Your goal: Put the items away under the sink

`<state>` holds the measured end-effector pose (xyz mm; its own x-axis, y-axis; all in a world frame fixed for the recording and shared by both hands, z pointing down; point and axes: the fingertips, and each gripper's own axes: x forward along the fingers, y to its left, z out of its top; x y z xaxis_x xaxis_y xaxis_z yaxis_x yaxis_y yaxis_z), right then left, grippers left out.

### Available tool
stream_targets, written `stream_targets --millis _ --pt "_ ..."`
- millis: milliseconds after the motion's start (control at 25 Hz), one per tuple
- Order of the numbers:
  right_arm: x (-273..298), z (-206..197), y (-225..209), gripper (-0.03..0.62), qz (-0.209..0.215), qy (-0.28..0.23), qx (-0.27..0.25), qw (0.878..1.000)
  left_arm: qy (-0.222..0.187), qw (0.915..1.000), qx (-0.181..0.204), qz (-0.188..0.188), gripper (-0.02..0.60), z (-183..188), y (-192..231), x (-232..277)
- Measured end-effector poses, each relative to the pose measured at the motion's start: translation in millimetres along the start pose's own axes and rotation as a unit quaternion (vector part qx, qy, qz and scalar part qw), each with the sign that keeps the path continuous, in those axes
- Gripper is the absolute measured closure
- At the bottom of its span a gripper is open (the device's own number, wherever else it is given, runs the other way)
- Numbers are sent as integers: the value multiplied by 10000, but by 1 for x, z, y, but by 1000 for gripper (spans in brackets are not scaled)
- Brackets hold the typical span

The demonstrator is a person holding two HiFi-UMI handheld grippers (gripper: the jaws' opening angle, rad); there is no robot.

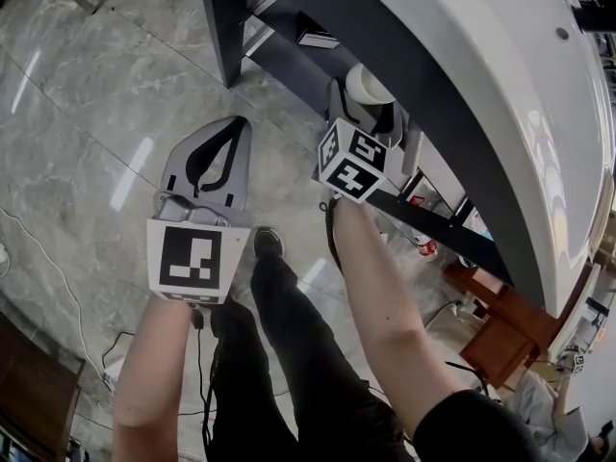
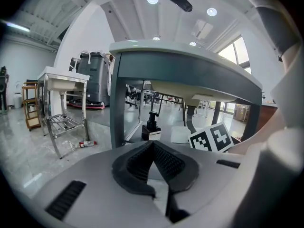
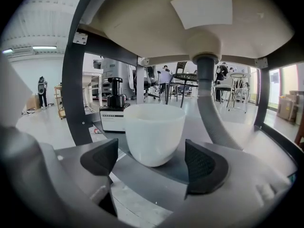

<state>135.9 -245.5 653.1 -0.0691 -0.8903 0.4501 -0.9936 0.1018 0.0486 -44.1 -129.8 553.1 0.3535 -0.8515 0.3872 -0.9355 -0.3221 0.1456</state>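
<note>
While the left tongs (image 2: 153, 148) were pinched together on nothing, the right tongs (image 3: 153, 160) gaped wide — the white cup (image 3: 154, 127) mid-frame between them, untouched, on the shelf (image 3: 156, 175) beneath the sink (image 3: 190, 27)

My left gripper (image 2: 153, 146) fills the lower frame, its dark ribbed fingers (image 2: 134, 164) closed tip to tip with nothing between them. Beyond, at centre, the sink (image 2: 190, 51) stands on a grey leg (image 2: 118, 103), and a black appliance (image 2: 152, 122) shows beneath it. A marker cube (image 2: 211, 137) sits lower right. At left is a metal stand (image 2: 61, 103), with a bottle (image 2: 88, 144) lying on the floor beside it.
</note>
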Motion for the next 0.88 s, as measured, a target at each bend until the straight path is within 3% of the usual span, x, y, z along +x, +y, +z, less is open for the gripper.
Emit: stream_targets --millis 280,480,600,880 --pt "-48 -7 9 185 134 14 31 9999 -39 9999 -103 68 574 3 -1 -24" --pt "-103 17 31 189 372 -307 194 9986 -151 9998 -110 60 574 12 -9 -53" --pt "-143 37 49 238 657 -414 310 9965 -187 9998 -106 26 574 21 -19 -75" --pt "-240 101 77 426 802 -914 444 9916 -221 9996 -58 -187 574 64 -41 -146"
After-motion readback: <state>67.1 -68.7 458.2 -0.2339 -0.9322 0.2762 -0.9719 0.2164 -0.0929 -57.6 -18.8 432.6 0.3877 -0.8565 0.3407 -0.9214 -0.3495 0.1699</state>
